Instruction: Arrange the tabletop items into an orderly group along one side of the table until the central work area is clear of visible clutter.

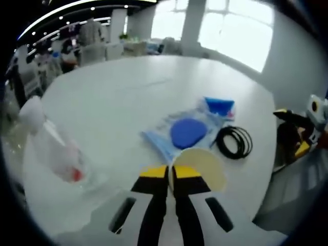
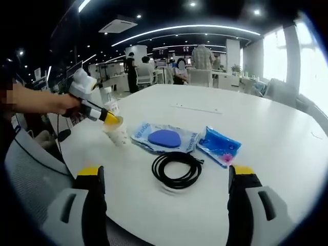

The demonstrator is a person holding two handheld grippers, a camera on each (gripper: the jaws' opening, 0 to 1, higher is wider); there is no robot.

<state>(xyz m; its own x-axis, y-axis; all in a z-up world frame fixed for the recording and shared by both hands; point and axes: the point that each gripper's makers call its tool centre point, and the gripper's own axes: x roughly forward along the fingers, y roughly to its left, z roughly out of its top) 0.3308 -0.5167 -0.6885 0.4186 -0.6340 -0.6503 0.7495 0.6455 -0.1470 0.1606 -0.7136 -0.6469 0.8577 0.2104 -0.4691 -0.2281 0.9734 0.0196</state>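
Now my left gripper (image 2: pixel 111 119) pinches the cup (image 2: pixel 117 132) by its rim, just left of the mask pack (image 2: pixel 165 138). Thin and light, it crushes easily, so I grip gently. My right gripper (image 2: pixel 166 177) hangs spread above the cable (image 2: pixel 177 169).

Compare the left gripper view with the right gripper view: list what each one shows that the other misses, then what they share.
Left gripper view alone: a clear plastic bottle lying on the table, and bright windows behind it.

Right gripper view alone: a person's hand carrying the left hand-held gripper, whose jaws are shut on the paper cup, plus the right hand-held gripper with jaws wide open and people standing in the office beyond.

Both: the paper cup, the packet with the blue oval, the small blue pouch, the coiled black cable and the white table.
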